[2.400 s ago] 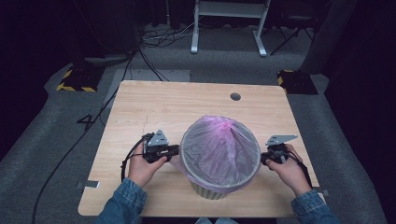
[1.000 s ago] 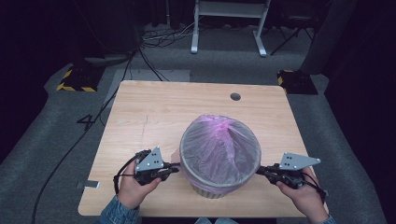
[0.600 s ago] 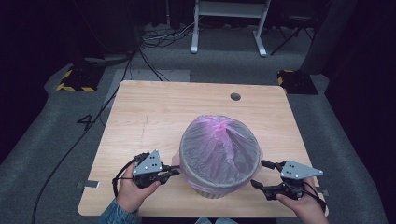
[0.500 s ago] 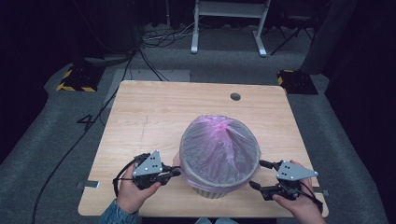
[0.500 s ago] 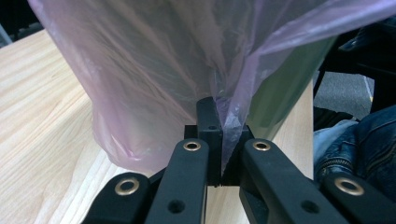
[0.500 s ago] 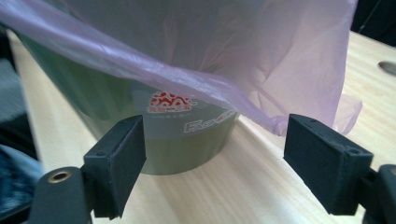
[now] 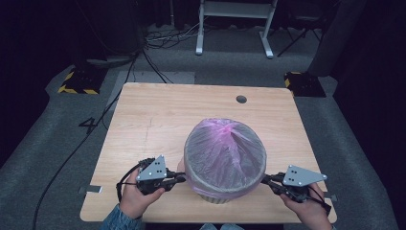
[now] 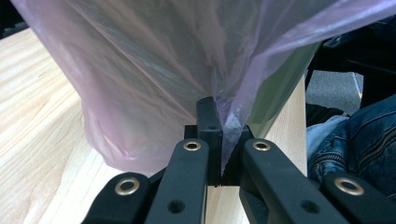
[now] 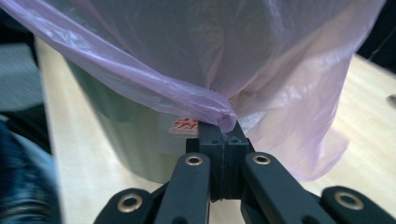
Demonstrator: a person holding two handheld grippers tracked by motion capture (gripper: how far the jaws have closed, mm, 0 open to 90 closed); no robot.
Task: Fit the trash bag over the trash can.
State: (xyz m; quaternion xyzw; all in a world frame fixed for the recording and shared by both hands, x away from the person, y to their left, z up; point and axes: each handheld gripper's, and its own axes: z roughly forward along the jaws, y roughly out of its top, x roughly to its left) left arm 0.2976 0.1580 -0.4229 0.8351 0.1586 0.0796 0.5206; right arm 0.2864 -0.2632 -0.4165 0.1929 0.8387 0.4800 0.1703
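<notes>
A round bin point(image 7: 214, 195) stands near the front edge of the wooden table point(image 7: 158, 115), covered by a translucent pink plastic bag point(image 7: 225, 151) bunched at the top. My left gripper point(image 7: 181, 178) is at the bin's lower left side. In the left gripper view it point(image 8: 219, 133) is shut on a fold of the bag point(image 8: 154, 79), with the greenish bin wall point(image 8: 278, 88) behind. My right gripper point(image 7: 266, 180) is at the bin's lower right. In the right gripper view it point(image 9: 223, 135) is shut on the bag's rolled hem point(image 9: 140, 79), in front of the bin point(image 9: 116, 135).
A round cable hole point(image 7: 241, 99) sits in the table's far right part. A black cable point(image 7: 72, 153) runs off the left edge to the floor. A white stand point(image 7: 234, 24) stands behind the table. The person's jeans point(image 8: 359, 135) are close to the front edge.
Both grippers have moved from the bin's mid sides toward the front edge and lower along its walls, drawing the bag's hem down. The right gripper has closed in against the bin.
</notes>
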